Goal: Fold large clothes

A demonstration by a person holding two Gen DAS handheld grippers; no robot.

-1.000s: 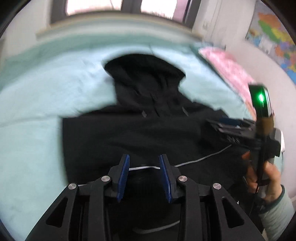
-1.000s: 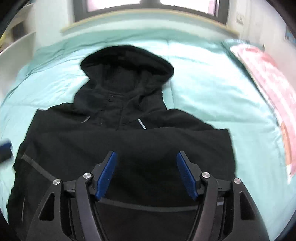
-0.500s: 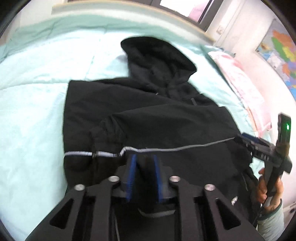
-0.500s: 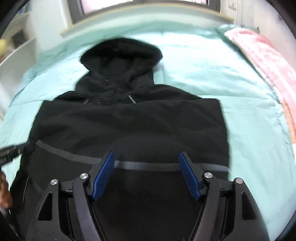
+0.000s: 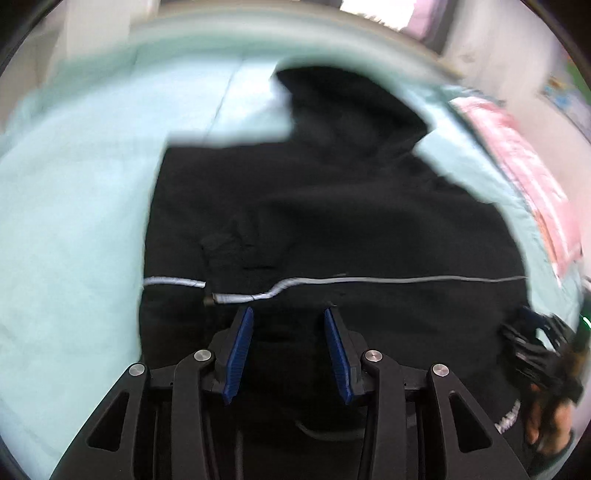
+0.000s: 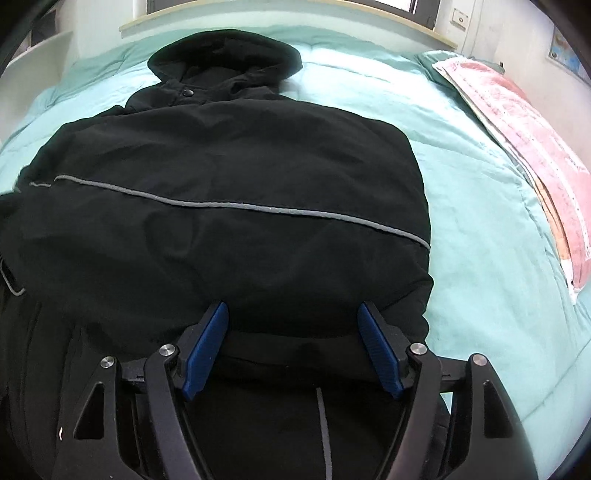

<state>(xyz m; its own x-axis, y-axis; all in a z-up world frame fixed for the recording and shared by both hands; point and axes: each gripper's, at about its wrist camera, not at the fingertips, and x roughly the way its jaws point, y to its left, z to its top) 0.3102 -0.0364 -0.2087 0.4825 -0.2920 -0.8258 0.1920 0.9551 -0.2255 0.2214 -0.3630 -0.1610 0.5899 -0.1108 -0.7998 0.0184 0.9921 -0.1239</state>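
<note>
A black hooded jacket (image 6: 236, 177) with a grey reflective stripe (image 6: 258, 207) lies spread on a mint-green bed, hood (image 6: 225, 51) toward the far end. Its lower part is folded up over the body. My right gripper (image 6: 293, 310) is open, its jaws spread over the near fold edge with nothing between them. In the left wrist view the jacket (image 5: 332, 221) fills the middle, blurred. My left gripper (image 5: 288, 314) is open just short of the stripe (image 5: 369, 280), with nothing between its jaws. The right gripper (image 5: 535, 354) shows at the far right with the hand holding it.
The mint-green bedcover (image 6: 480, 221) surrounds the jacket on all sides. A pink folded blanket (image 6: 524, 147) lies along the bed's right edge. A window ledge (image 6: 295, 18) runs behind the bed. White shelving (image 6: 37, 48) stands at the far left.
My left gripper was shut on the jacket's lower part half a second ago and has opened and let it go. The lower part now lies folded up over the body.
</note>
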